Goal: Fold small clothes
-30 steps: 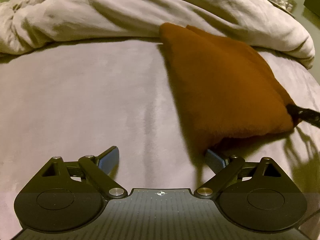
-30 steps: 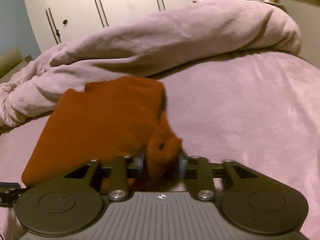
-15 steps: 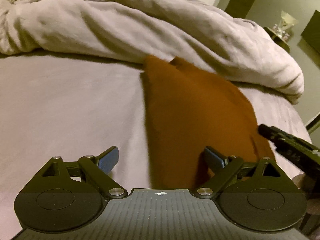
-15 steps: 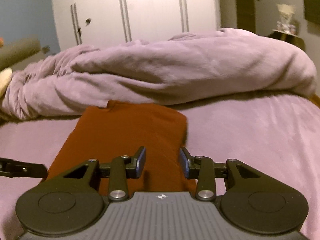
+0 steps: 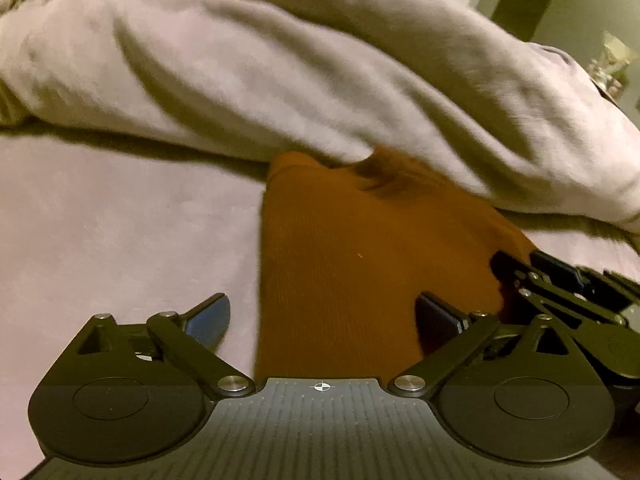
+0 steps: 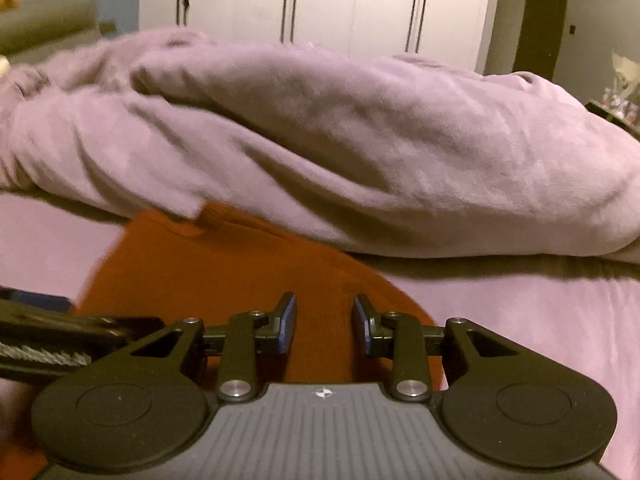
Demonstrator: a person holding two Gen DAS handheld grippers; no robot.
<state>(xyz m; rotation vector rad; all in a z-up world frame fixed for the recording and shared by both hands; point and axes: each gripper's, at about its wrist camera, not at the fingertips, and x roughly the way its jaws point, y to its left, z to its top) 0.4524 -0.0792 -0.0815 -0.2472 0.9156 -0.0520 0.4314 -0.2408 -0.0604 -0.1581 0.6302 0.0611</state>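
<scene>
The rust-brown garment [image 5: 360, 264] lies folded on the bed [image 5: 120, 232], its far end touching the heaped duvet [image 5: 280, 80]. Our left hand-held gripper [image 5: 323, 312] gapes, jaws just widening; the right [image 6: 325, 324], released, narrows empty. We should press the fold flat.

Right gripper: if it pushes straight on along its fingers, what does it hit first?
Most likely the rust-orange garment, lying on the bed right under and ahead of the open right gripper. Past it is the bunched lilac duvet. Depth is unclear.
</scene>
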